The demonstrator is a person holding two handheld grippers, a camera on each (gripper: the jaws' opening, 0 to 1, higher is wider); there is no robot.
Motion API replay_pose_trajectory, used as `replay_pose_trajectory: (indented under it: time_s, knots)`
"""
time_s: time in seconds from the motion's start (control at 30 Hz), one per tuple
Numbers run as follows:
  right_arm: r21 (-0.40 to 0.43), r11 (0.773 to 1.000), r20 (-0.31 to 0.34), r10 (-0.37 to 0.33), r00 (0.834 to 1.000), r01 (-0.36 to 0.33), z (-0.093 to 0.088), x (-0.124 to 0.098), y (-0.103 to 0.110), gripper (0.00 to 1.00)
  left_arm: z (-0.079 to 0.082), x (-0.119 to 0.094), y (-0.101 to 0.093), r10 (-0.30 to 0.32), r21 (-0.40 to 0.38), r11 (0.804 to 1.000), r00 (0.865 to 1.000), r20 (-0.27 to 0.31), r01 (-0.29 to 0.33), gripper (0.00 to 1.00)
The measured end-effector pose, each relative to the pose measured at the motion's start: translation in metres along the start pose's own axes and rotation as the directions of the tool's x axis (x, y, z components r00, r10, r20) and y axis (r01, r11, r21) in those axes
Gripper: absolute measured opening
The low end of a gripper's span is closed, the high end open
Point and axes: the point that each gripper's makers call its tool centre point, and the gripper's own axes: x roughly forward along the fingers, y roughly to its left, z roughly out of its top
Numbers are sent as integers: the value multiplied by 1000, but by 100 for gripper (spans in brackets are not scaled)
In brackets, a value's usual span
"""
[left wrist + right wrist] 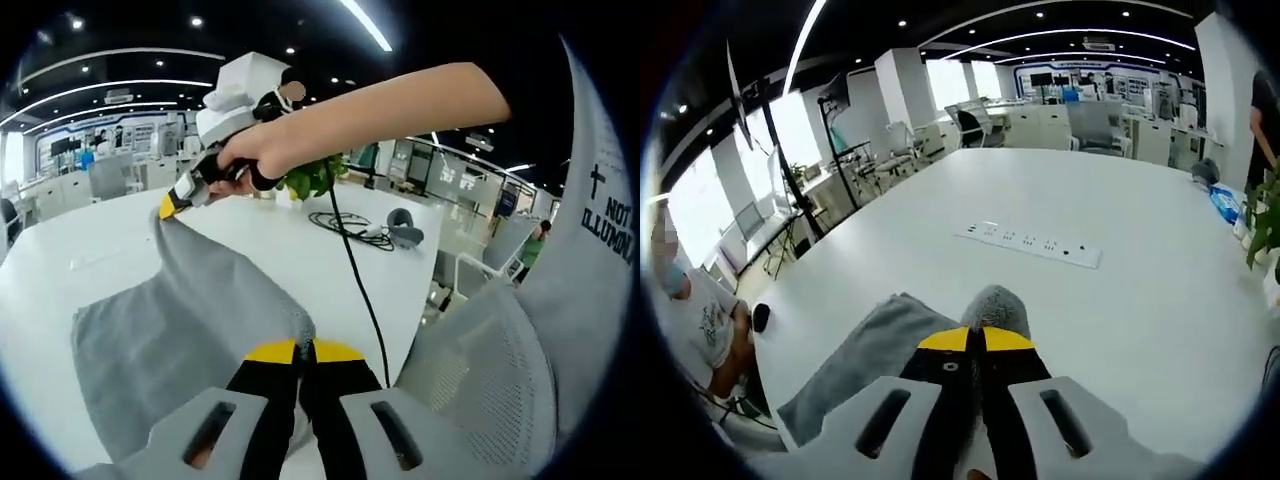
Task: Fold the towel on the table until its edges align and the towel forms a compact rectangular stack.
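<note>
In the left gripper view, one grey towel (190,320) lies spread across the white desk (60,260), running from 6 o'clock up toward 11 o'clock. Two grippers show here. The left gripper (303,350) rises at 6 o'clock, its yellow-tipped jaws clenched on the towel's near corner, where the cloth bunches into a small ridge. The right gripper (172,205), carried in a person's hand (255,155) at 11 o'clock, pinches the far corner and lifts it off the desk, so the fabric rises to a point between the two grips. The towel's weave looks fine and mesh-like. One black cable (355,270) trails from 12 o'clock down to 5 o'clock, one coil of it lying beside a grey mouse (405,235). One green plant (315,178) sits partly hidden behind the forearm. A mesh chair back (480,370) fills 4 o'clock, cut off by the frame.

In the right gripper view, the right gripper (982,340) stands at 6 o'clock, its jaws closed on a rounded tuft of the towel (865,355); the rest drapes toward 8 o'clock and disappears beneath the gripper body. One white power strip (1030,243) lies at centre on the desk (1140,300). A seated person (695,320) is cropped at 9 o'clock.
</note>
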Motion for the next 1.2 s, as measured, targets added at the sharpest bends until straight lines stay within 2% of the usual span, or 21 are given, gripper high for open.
replay_pose_trajectory:
  time_s: [0.33, 0.43, 0.47, 0.6, 1.0, 1.2]
  knots:
    - [-30, 999, 9, 12, 1000, -12, 7, 7, 32, 0, -4, -29, 10, 49, -29, 998, 998, 36, -48, 4]
    - [-35, 999, 10, 15, 1000, -14, 10, 13, 35, 0, -8, -34, 13, 58, -34, 998, 998, 35, -57, 4]
    - [-40, 999, 8, 15, 1000, -15, 10, 15, 37, 0, -10, -36, 15, 72, -28, 997, 997, 18, -71, 4]
    - [-68, 998, -1, 9, 1000, -9, 8, 18, 53, 0, -14, -43, 21, 84, -27, 996, 996, 19, -83, 4]
    - [-98, 995, -9, 25, 1000, -26, 19, 43, 82, 0, -28, -76, 47, 141, -89, 987, 989, 41, -137, 4]
    - [-114, 993, -25, 35, 999, -38, 19, 61, 98, 0, -40, -83, 54, 156, -104, 983, 987, 30, -152, 4]
